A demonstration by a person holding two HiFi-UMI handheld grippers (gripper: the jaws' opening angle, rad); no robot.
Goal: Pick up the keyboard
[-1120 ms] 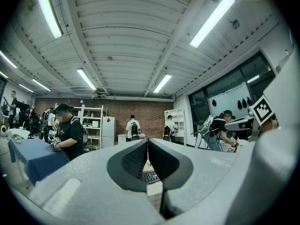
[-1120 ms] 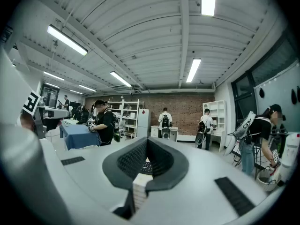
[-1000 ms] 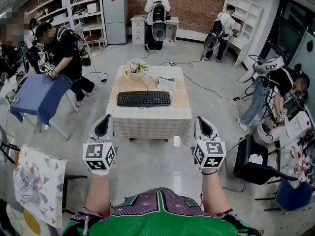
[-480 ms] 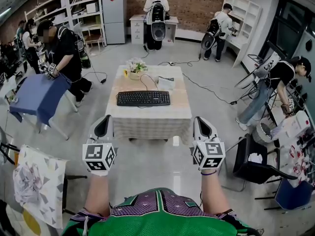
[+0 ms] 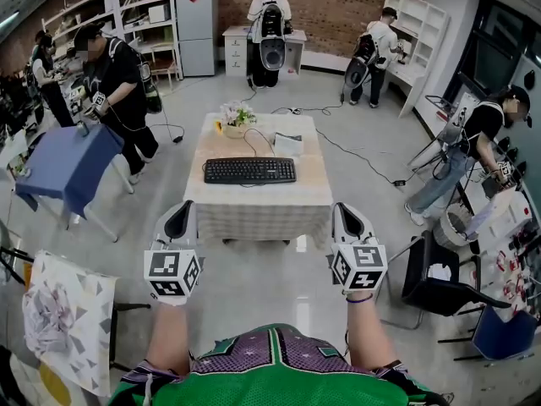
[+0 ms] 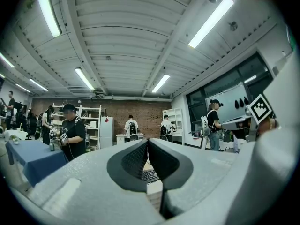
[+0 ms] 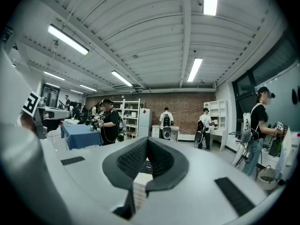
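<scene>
A black keyboard (image 5: 249,170) lies across the middle of a low table (image 5: 254,203) with a pale cloth, ahead of me. Both grippers are held level over the floor, short of the table's near edge and well apart from the keyboard. My left gripper (image 5: 179,212) is shut with nothing in it, and my right gripper (image 5: 350,211) is shut and empty too. In the left gripper view the jaws (image 6: 147,142) meet, with a slice of the keyboard (image 6: 150,175) showing below them. The right gripper view shows the same: closed jaws (image 7: 146,143) and the keyboard (image 7: 146,166) beyond.
A flower pot (image 5: 234,117) and a white box (image 5: 286,144) stand on the table's far end, with a cable running off it. A blue-clothed table (image 5: 63,163) with a person (image 5: 118,79) is at the left, a black chair (image 5: 439,282) at the right. Several other people work around the room.
Both grippers have stayed put. The person at the blue table has straightened up, and the person at the right has shifted.
</scene>
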